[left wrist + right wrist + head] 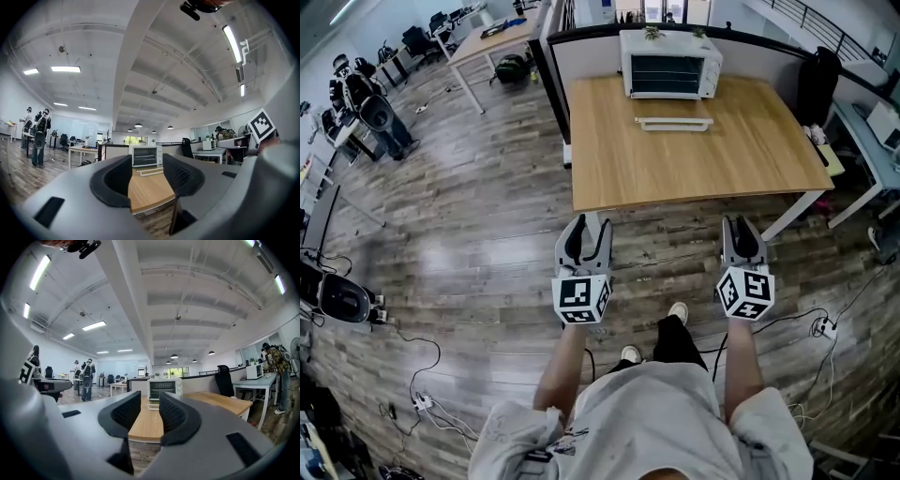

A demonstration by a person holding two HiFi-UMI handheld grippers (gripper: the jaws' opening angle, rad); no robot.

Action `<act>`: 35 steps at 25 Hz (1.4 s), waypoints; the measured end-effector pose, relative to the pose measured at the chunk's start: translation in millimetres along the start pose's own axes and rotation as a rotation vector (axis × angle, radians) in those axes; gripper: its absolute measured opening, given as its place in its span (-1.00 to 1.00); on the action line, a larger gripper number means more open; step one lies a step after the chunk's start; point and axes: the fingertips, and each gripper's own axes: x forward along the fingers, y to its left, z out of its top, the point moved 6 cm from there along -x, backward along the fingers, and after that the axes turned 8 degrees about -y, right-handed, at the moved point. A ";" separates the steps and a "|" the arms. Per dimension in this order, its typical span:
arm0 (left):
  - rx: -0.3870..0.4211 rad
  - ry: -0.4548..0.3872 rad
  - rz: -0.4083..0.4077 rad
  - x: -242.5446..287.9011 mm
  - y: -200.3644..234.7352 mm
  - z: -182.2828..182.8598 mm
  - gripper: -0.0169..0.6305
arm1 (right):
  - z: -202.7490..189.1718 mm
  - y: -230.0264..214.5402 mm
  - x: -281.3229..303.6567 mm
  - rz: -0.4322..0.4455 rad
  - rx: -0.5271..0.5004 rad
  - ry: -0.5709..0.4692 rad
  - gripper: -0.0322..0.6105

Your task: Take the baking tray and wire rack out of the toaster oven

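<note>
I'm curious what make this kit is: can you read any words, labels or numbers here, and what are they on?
No text can be read anywhere.
Oven: any print by its knobs is too small to read.
Cubes on the left gripper and right gripper: black-and-white square patterns only, no letters or digits.

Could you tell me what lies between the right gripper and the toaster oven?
Mostly bare wooden table, plus a flat white piece just before the toaster oven; the head view shows it best.
</note>
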 end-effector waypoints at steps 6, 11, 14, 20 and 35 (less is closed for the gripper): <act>-0.001 0.014 -0.002 36.2 4.9 -13.7 -0.16 | -11.4 -18.5 38.5 -0.010 -0.008 -0.014 -0.25; -0.003 0.037 -0.016 86.4 1.8 -27.4 -0.16 | -19.3 -45.9 81.2 -0.011 0.002 -0.023 -0.22; -0.026 0.085 -0.005 120.0 -2.1 -45.4 -0.17 | -28.8 -66.3 109.0 -0.009 0.022 -0.001 -0.22; -0.034 0.114 0.012 177.3 -12.1 -61.6 -0.17 | -41.7 -102.8 160.2 0.008 0.027 0.043 -0.22; -0.006 0.147 0.018 292.7 -56.3 -98.7 -0.17 | -77.5 -186.6 237.9 0.039 0.058 0.105 -0.22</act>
